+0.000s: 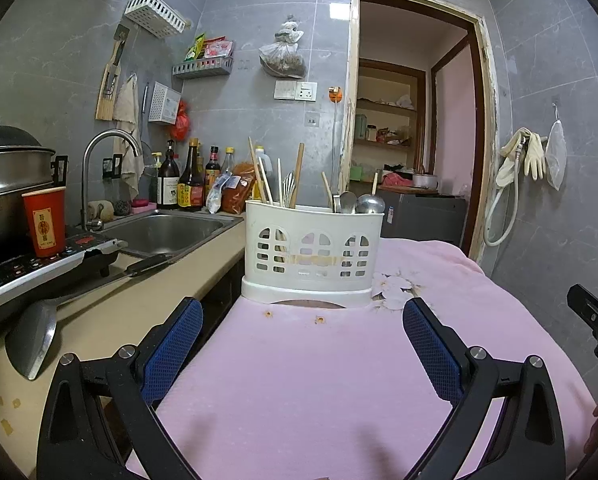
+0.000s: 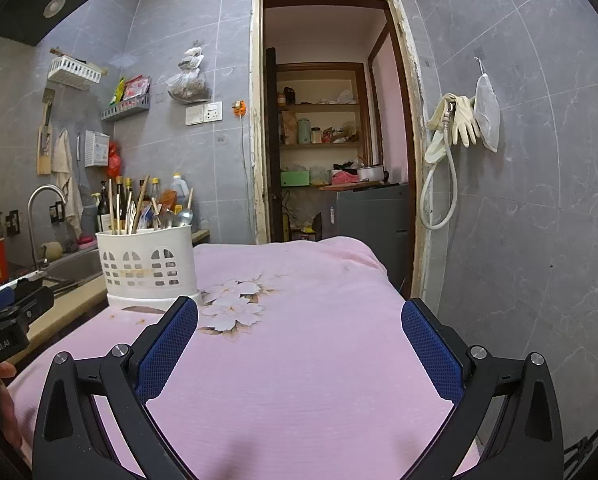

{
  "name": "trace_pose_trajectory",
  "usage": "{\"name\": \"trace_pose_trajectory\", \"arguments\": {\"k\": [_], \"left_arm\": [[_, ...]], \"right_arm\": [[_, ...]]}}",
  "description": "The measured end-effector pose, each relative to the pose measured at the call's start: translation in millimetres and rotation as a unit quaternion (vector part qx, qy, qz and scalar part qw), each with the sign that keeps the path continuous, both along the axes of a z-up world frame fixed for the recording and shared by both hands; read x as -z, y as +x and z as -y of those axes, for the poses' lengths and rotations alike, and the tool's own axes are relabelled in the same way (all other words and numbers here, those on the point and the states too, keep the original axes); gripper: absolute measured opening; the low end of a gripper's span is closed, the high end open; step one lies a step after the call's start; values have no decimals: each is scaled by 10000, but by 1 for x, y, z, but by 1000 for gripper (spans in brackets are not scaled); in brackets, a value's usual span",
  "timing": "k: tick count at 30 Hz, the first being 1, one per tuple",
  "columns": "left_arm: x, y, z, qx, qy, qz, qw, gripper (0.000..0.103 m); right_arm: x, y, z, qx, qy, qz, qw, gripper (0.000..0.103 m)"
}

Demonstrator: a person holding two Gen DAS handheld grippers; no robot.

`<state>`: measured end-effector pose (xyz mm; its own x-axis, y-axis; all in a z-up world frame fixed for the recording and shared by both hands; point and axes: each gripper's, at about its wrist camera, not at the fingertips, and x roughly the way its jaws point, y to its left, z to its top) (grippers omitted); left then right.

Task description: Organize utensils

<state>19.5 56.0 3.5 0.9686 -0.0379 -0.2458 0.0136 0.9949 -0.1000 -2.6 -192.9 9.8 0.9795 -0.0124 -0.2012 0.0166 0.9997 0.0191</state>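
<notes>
- The white plastic utensil basket (image 1: 313, 254) with wooden chopsticks (image 1: 264, 178) and metal spoons (image 1: 359, 202) stands on the pink cloth-covered table (image 1: 299, 360)
- The left tool (image 1: 302, 312) is spread wide, empty
- The right tool (image 2: 299, 312) is spread wide, empty

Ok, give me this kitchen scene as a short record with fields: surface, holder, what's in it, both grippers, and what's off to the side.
surface: pink cloth with a white flower print
holder: white slotted utensil holder, upright on the cloth at its sink-side edge
contents: chopsticks and metal spoons, standing
left gripper: open, empty, facing the holder
right gripper: open, empty, over bare cloth
side: steel sink, red paper cup, spatula on the counter
</notes>
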Motion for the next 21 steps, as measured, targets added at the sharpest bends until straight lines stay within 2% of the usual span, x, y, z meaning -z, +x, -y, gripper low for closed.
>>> {"name": "trace_pose_trajectory", "arguments": {"k": [21], "left_arm": [[0, -1, 0, -6, 17, 16, 10000, 98]], "right_arm": [[0, -1, -1, -4, 9, -7, 10000, 103]]}}
